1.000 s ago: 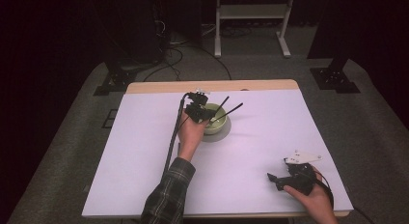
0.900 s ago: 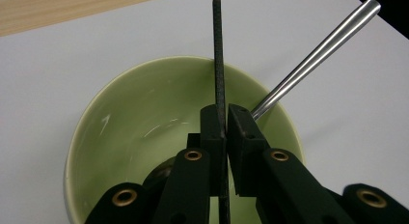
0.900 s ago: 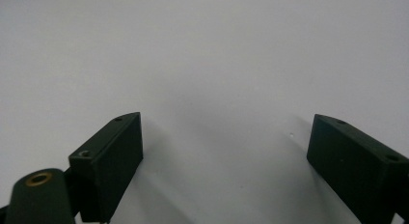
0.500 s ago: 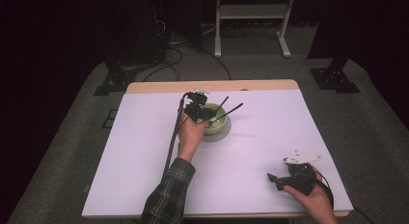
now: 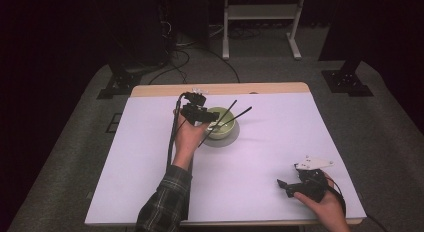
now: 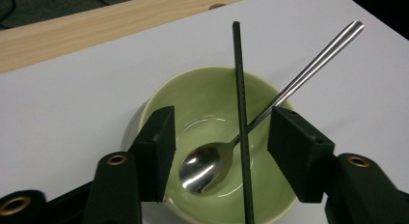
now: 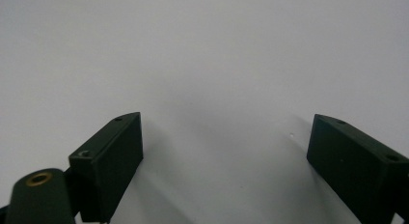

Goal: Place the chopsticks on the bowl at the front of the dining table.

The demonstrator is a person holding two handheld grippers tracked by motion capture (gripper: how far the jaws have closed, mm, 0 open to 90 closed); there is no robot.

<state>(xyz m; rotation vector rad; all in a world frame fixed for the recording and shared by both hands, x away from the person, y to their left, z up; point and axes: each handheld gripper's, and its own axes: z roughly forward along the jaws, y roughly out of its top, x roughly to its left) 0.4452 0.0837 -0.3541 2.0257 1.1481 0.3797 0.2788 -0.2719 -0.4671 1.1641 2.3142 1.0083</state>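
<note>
A pale green bowl (image 5: 222,128) (image 6: 212,103) stands on the white table, left of centre toward the far edge. A metal spoon (image 6: 212,159) lies in it, handle leaning out over the rim. A black chopstick (image 6: 241,113) (image 5: 227,112) rests across the bowl. My left gripper (image 5: 206,122) (image 6: 223,137) hangs just above the bowl's near-left side. Its jaws have just been opening and stand apart on either side of the chopstick and spoon without touching them. My right gripper (image 5: 281,185) (image 7: 224,137) rests low at the near right corner, open, over bare table.
The white table top (image 5: 260,157) has a wooden strip (image 5: 220,88) along its far edge. A black cable (image 5: 172,137) trails from the left gripper along the forearm. Stands and cables sit on the dark floor beyond the table.
The left gripper's jaws have opened and let go of the chopstick, which now lies across the bowl. The left hand has risen slightly. The right hand has not moved.
</note>
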